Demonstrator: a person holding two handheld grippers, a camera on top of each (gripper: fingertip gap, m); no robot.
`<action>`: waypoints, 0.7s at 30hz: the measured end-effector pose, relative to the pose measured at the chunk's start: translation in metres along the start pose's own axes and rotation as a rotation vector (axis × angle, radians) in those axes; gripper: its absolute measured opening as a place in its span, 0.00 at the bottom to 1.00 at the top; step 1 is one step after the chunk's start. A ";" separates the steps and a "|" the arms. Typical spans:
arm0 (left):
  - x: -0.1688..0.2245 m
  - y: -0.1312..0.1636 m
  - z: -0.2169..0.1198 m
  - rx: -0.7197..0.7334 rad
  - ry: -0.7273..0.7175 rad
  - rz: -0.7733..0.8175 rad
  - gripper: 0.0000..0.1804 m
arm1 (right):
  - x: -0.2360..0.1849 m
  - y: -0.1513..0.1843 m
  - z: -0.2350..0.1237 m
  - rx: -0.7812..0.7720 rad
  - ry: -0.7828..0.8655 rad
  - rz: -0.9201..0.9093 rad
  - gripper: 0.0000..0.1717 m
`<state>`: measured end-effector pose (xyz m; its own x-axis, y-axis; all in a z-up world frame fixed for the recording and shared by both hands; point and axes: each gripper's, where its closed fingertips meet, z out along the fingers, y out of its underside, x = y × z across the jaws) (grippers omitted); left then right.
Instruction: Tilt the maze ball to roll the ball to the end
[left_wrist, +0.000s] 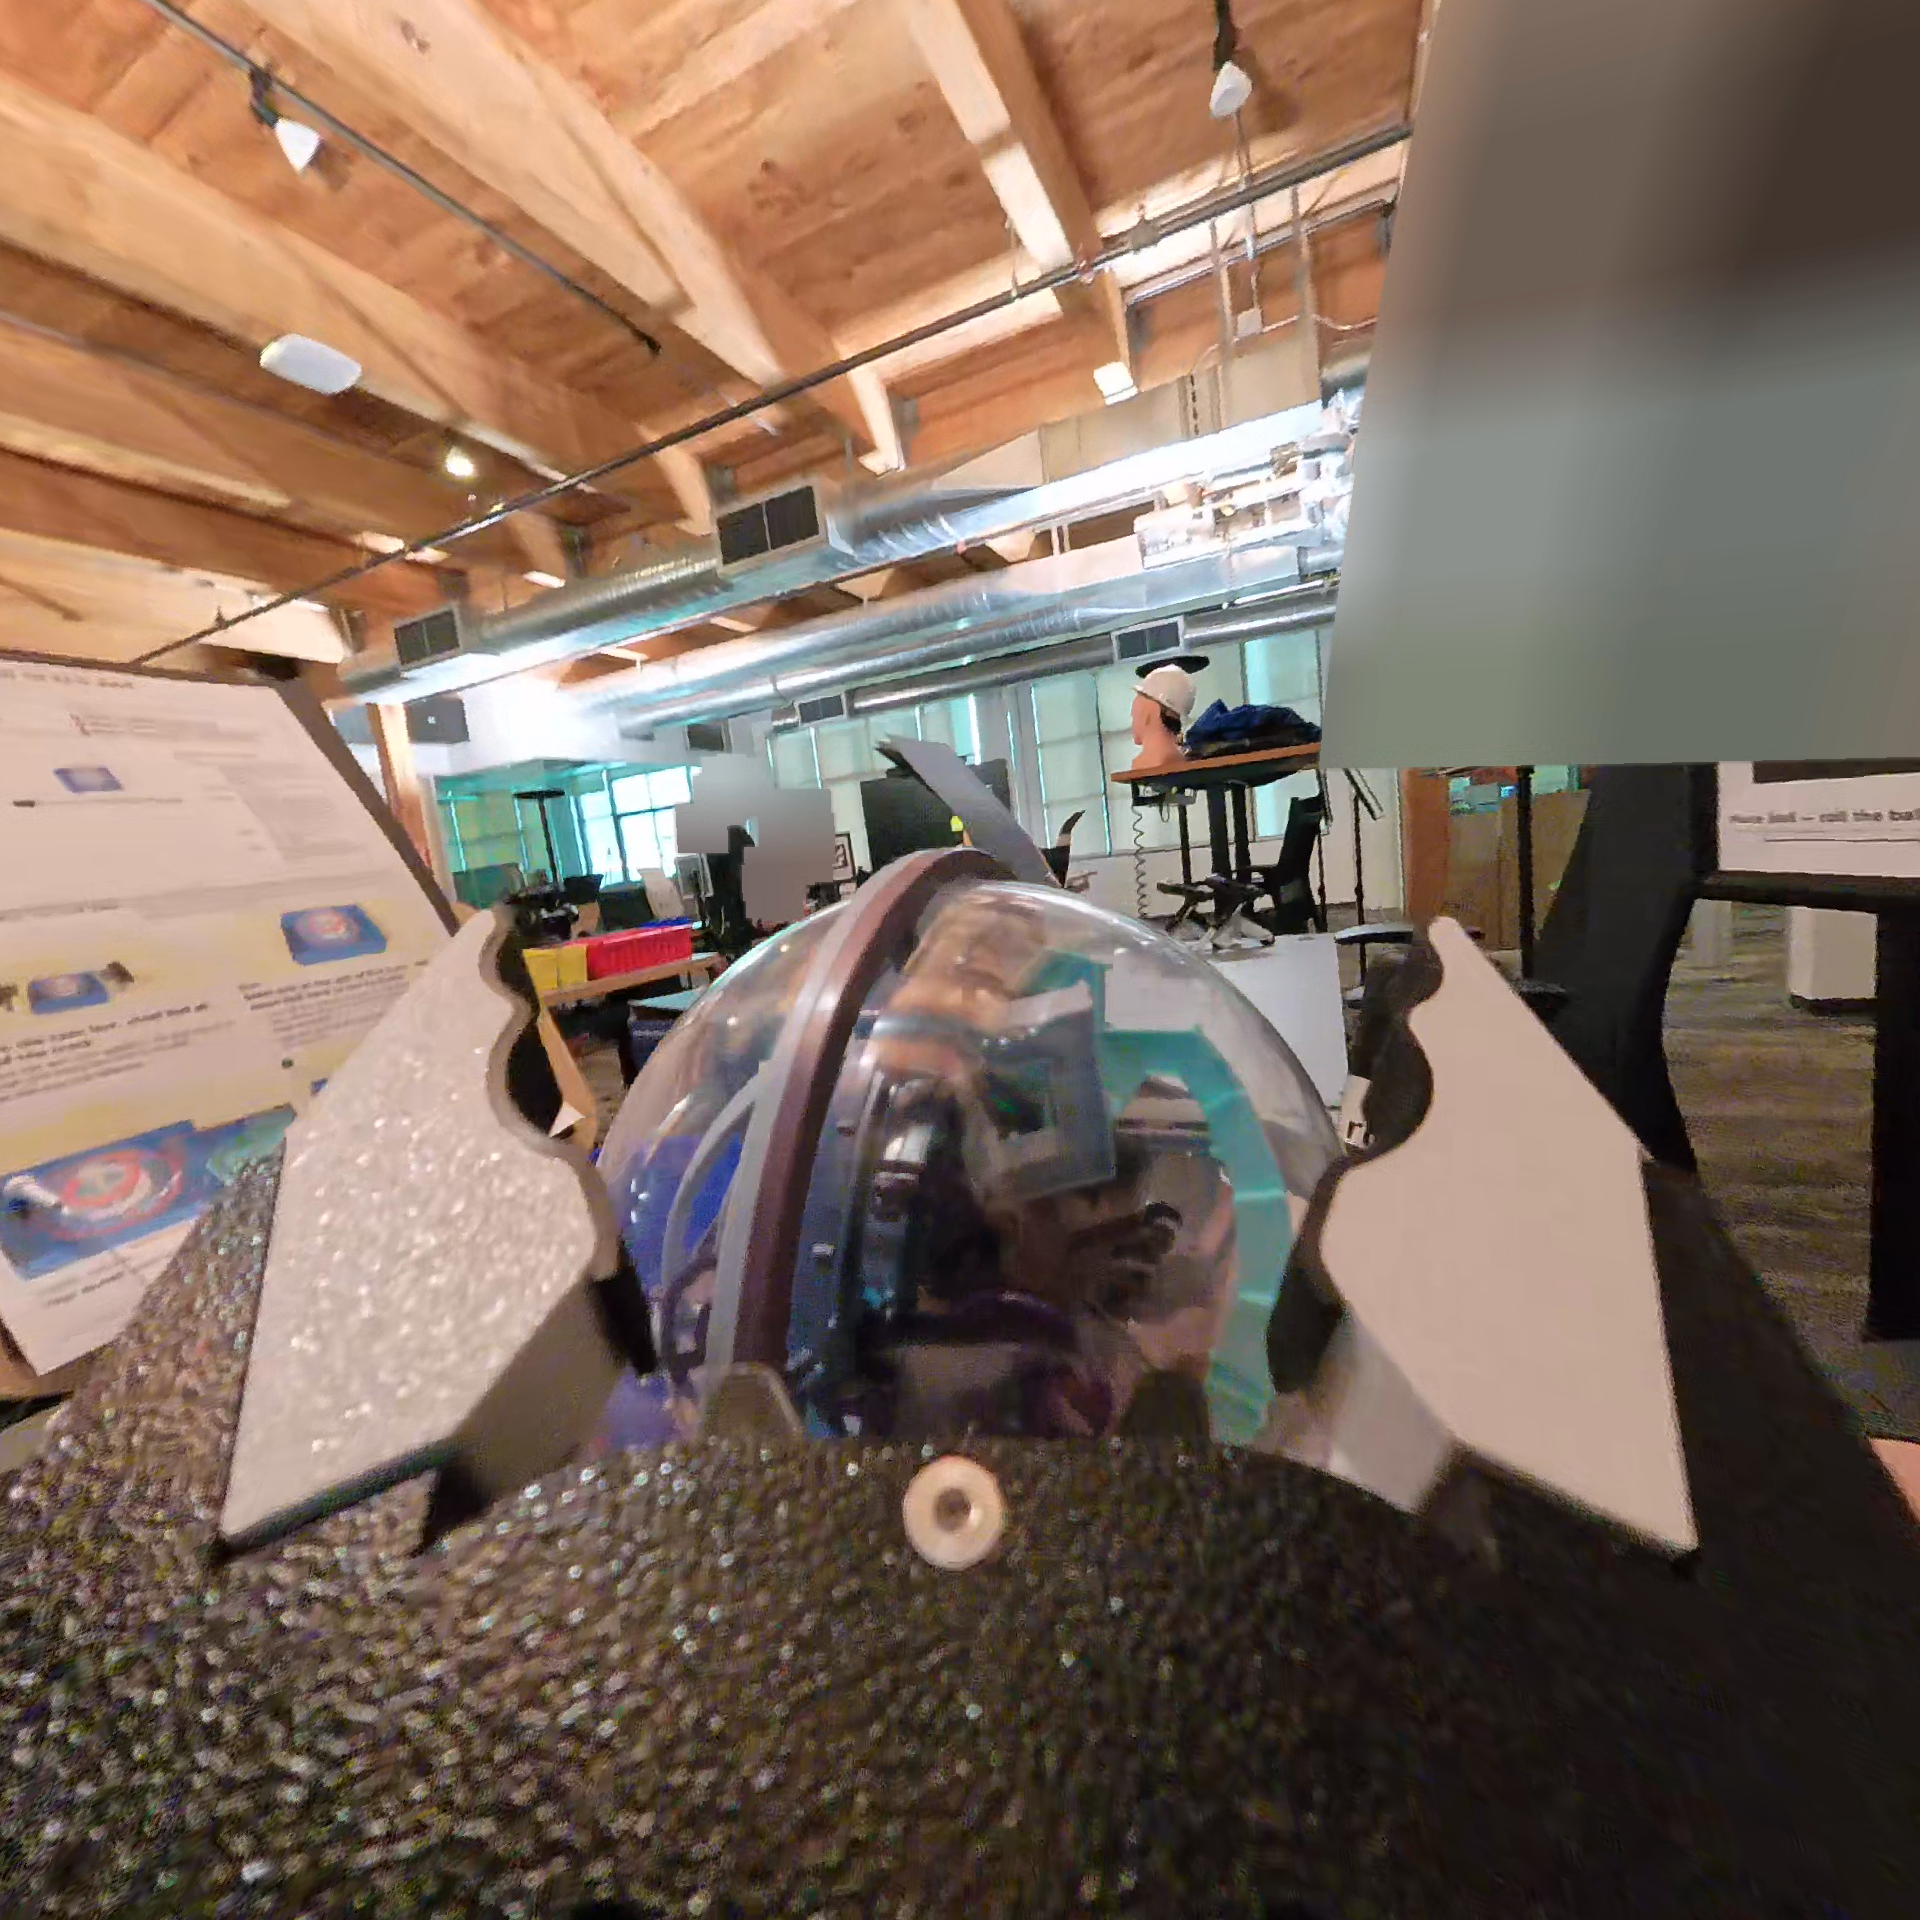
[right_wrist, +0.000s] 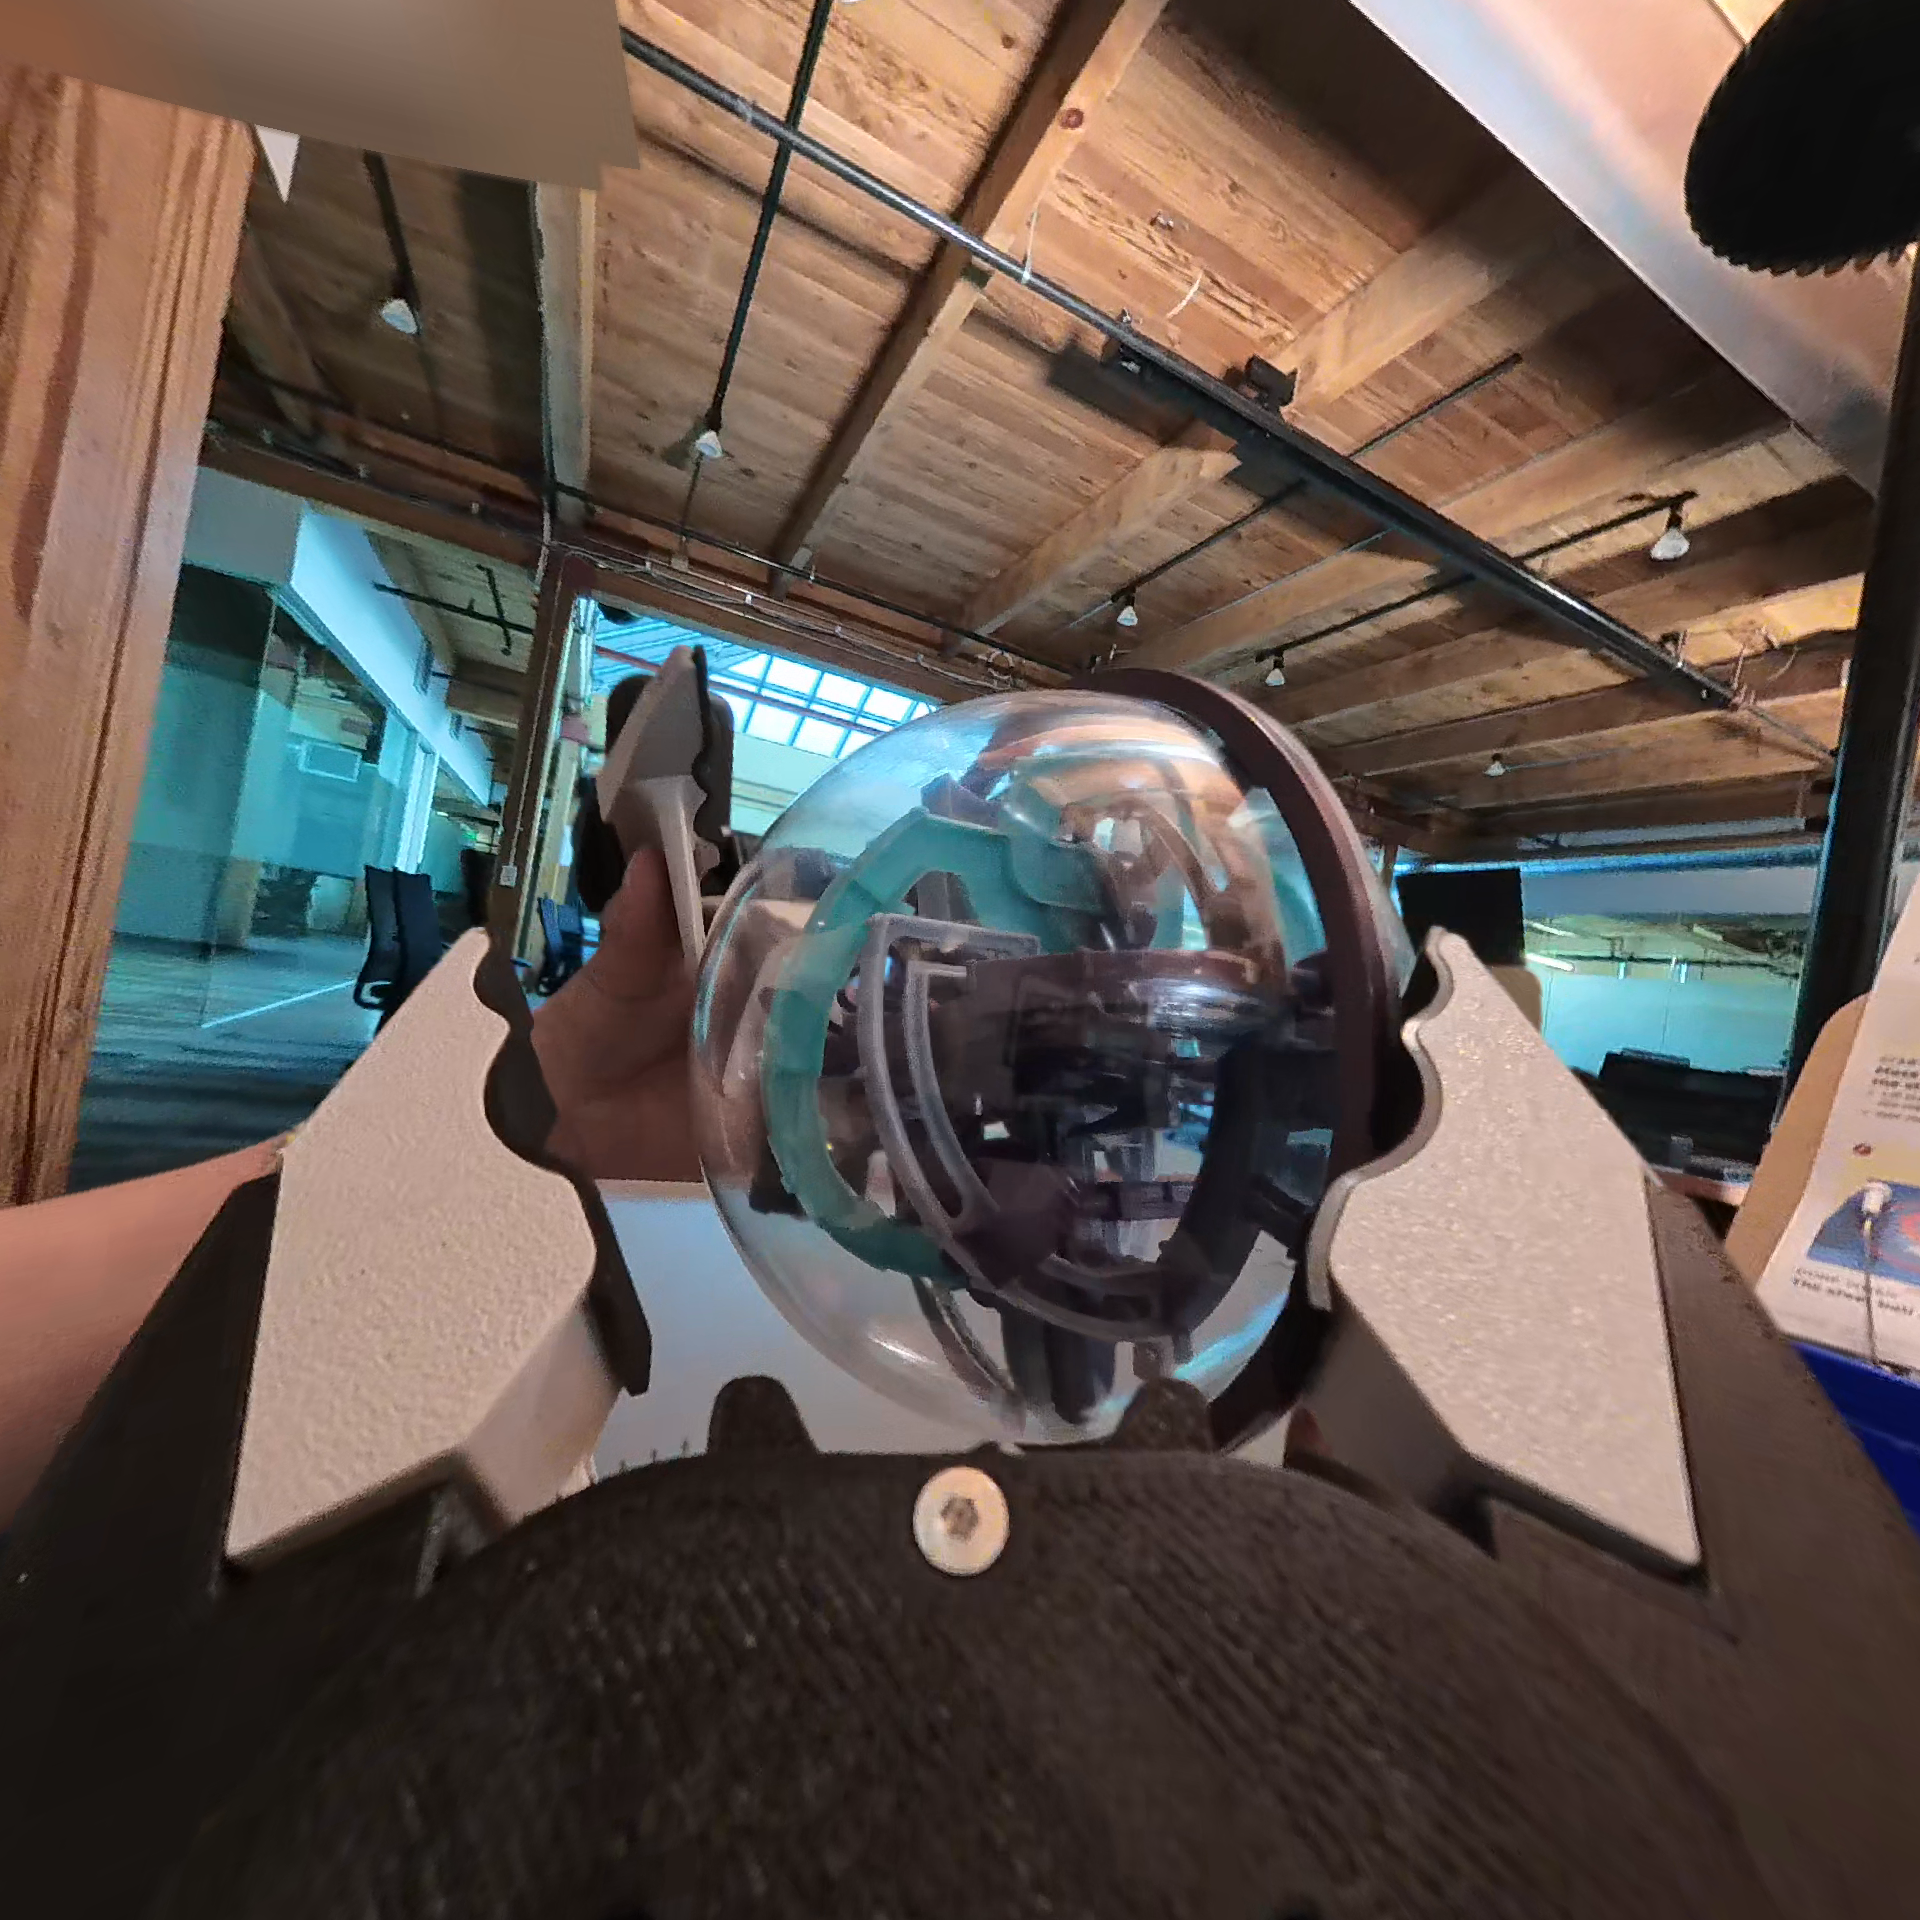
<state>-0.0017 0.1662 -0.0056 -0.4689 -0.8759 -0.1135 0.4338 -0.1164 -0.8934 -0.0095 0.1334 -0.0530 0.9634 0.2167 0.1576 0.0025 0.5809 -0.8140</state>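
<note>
The maze ball (left_wrist: 966, 1143) is a clear sphere with a dark brown ring and teal and grey tracks inside, held up in the air. In the left wrist view it fills the space between my left gripper's (left_wrist: 966, 930) fingers, and both pads press on its sides. In the right wrist view the ball (right_wrist: 1039, 1039) sits between my right gripper's (right_wrist: 956, 945) fingers. Its ring lies against the right finger (right_wrist: 1455, 1122), but a gap shows between the ball and the left finger (right_wrist: 447, 1143). One left gripper finger (right_wrist: 670, 769) shows on the ball's far side. I cannot make out the small ball inside.
A hand (right_wrist: 613, 1039) shows behind the ball and an arm (right_wrist: 104, 1299) at the left edge. An instruction sheet on a board (left_wrist: 156, 883) stands left, also in the right wrist view (right_wrist: 1860, 1143) above a blue box (right_wrist: 1870, 1403). A wooden post (right_wrist: 104, 623) stands left.
</note>
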 end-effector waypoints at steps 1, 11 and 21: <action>-0.001 0.002 0.001 -0.024 -0.012 0.009 0.85 | 0.002 0.002 0.000 -0.005 0.008 0.004 0.92; -0.014 0.004 -0.001 -0.099 -0.108 0.019 0.84 | 0.015 0.019 -0.001 0.010 0.045 0.166 0.92; 0.019 -0.017 0.003 0.022 0.021 0.172 0.81 | 0.005 -0.008 -0.004 0.117 0.015 0.057 0.92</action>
<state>-0.0156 0.1500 0.0093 -0.4021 -0.8738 -0.2733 0.5257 0.0240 -0.8504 -0.0035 0.1264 -0.0480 0.9649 0.2411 0.1039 -0.0829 0.6553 -0.7508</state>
